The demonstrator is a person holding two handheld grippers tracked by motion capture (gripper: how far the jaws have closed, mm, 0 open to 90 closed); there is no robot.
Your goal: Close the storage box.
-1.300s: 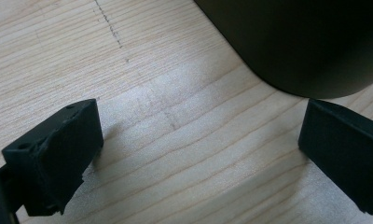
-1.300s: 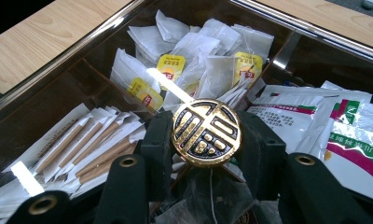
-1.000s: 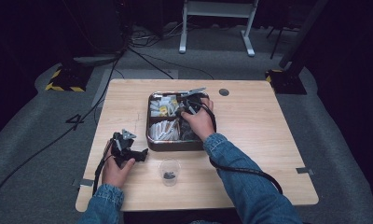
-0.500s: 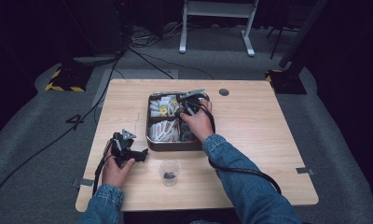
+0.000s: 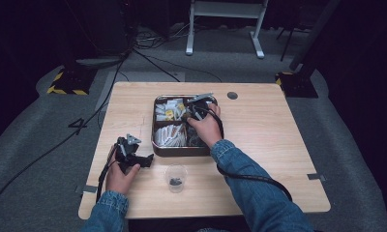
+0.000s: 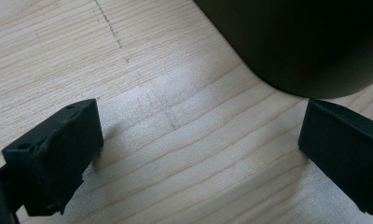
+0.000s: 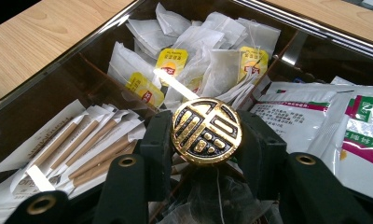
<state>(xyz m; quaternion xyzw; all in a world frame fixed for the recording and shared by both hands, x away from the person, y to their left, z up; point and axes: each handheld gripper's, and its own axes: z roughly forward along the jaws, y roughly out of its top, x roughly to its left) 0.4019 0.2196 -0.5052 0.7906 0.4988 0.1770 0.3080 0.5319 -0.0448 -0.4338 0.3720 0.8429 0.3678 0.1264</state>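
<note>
"4" on floor (image 5: 78,125) (grey)

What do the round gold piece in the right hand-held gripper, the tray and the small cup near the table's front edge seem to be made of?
Round gold piece: looks like polished gold-toned metal or foil, with bright glints and black recessed pattern; clamped in the right hand-held gripper.
Tray: probably metal, with a thin shiny rim and dark reflective walls.
Cup: clear plastic by its look, see-through with dark bits inside.

Honestly barely anything moved. The right hand (image 5: 205,126) sits a hair lower over the tray (image 5: 158,150) than a second ago, forearm shifted with it a touch. In the right gripper view the gold medallion (image 7: 206,130) is clamped between the jaws.
</note>
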